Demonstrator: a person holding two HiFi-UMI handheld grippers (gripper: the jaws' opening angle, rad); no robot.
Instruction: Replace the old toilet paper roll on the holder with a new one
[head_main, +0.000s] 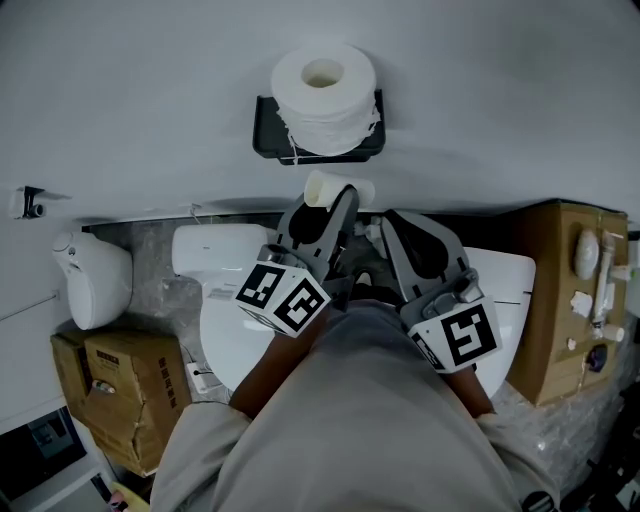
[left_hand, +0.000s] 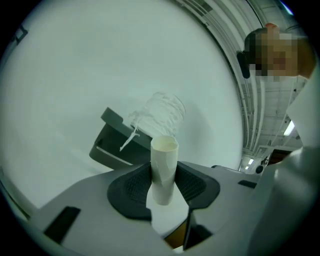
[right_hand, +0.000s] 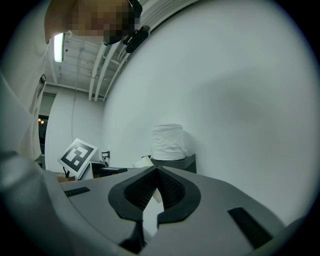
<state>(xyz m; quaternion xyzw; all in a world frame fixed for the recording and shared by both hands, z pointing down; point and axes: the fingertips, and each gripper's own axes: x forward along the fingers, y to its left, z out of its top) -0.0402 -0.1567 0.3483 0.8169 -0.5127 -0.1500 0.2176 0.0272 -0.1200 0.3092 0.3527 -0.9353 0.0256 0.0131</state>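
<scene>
Your left tool (left_hand: 163, 172) is clamped on the empty cardboard core (left_hand: 164, 150), near the holder (head_main: 268, 140) where the new roll (head_main: 323, 95) already sits. Right tool (right_hand: 156, 172) is closed on nothing. Swap looks done; next you need somewhere to drop the core.

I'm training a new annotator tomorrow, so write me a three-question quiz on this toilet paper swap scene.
1. True or false: the right claw is shut with nothing in it.
2. What is the left claw gripping?
3. Fill in the blank: the full roll stands on the black ____.

Key
1. True.
2. A bare tube, pinched between the pads.
3. holder.
</scene>
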